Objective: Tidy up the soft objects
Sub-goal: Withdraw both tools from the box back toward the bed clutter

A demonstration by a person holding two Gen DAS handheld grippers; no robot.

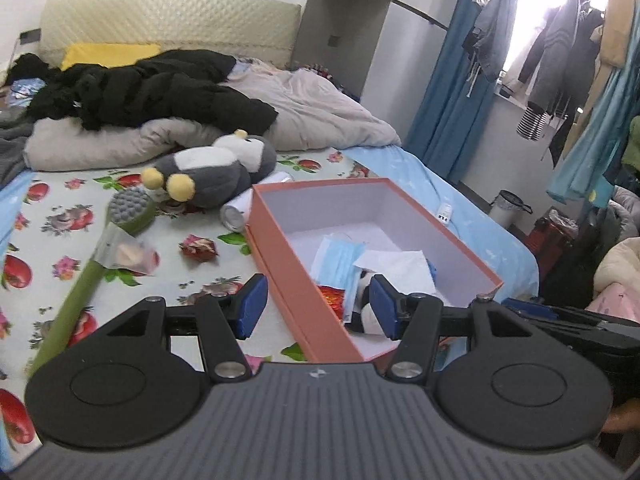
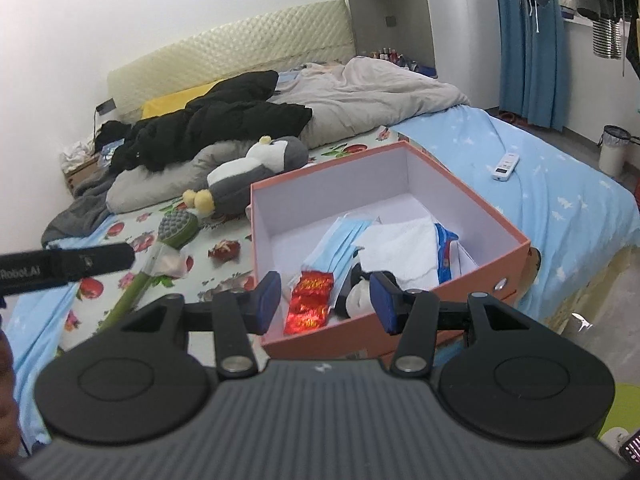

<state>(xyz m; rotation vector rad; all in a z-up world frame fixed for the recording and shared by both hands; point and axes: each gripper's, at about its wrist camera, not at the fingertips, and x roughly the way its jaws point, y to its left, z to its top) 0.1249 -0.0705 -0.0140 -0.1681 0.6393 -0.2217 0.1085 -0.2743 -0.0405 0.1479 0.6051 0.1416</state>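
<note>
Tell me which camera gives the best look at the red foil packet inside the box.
The right wrist view: the red foil packet lies in full view on the floor of the pink box. In the left wrist view the box's near wall hides all but a corner of it.

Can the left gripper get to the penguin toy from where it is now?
Probably yes. The left gripper is open and empty, and the penguin toy lies in the open on the bed beside the pink box, with only bare floral sheet between.
</note>
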